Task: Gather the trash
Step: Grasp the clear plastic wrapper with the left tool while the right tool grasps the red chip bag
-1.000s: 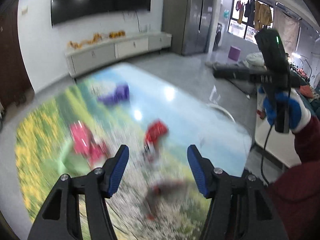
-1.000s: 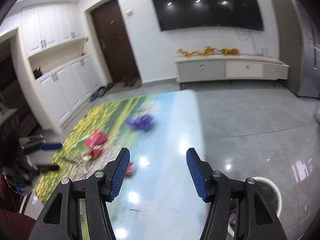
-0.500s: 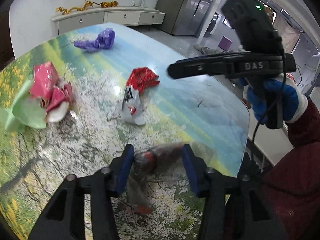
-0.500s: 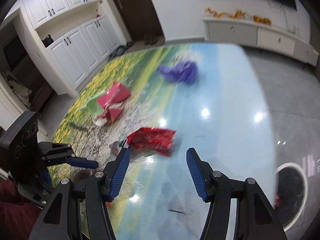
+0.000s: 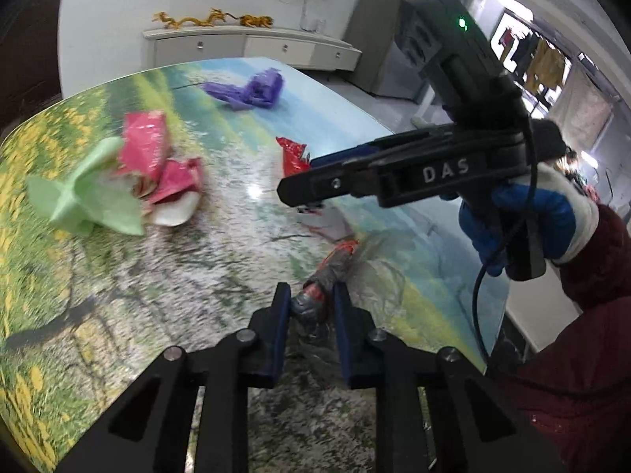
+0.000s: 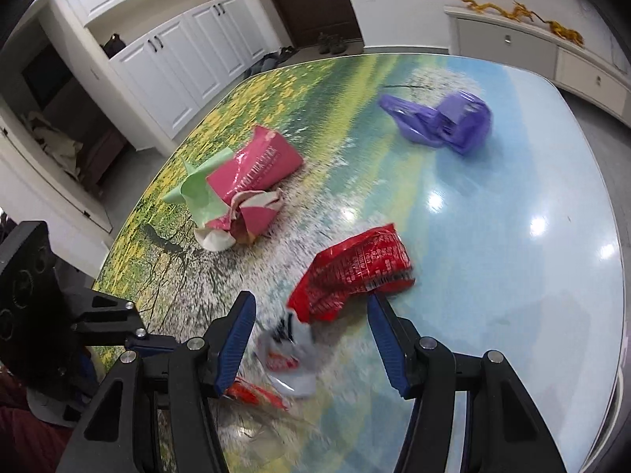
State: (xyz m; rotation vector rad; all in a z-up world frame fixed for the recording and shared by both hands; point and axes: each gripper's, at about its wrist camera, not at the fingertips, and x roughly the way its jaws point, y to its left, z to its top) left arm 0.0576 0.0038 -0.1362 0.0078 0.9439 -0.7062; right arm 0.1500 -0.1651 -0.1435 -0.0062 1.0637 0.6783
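My left gripper (image 5: pixel 309 301) is shut on a clear plastic wrapper with red print (image 5: pixel 327 276) at the near edge of the landscape-print table (image 5: pixel 118 276). My right gripper (image 6: pixel 311 315) is open just above a red snack bag (image 6: pixel 355 272) and a white wrapper (image 6: pixel 292 358); it also shows from the side in the left wrist view (image 5: pixel 299 189). A pink bag with green paper (image 6: pixel 244 181) lies left of centre; it also shows in the left wrist view (image 5: pixel 146 157). A purple bag (image 6: pixel 445 122) lies at the far side.
The table's right edge (image 6: pixel 615 276) drops to a grey floor. A white sideboard (image 5: pixel 252 45) stands against the far wall, white cupboards (image 6: pixel 165 59) to the left. My gloved hand (image 5: pixel 512 228) holds the right gripper.
My left gripper has closed on the clear wrapper. My right gripper has moved down and closer over the red bag.
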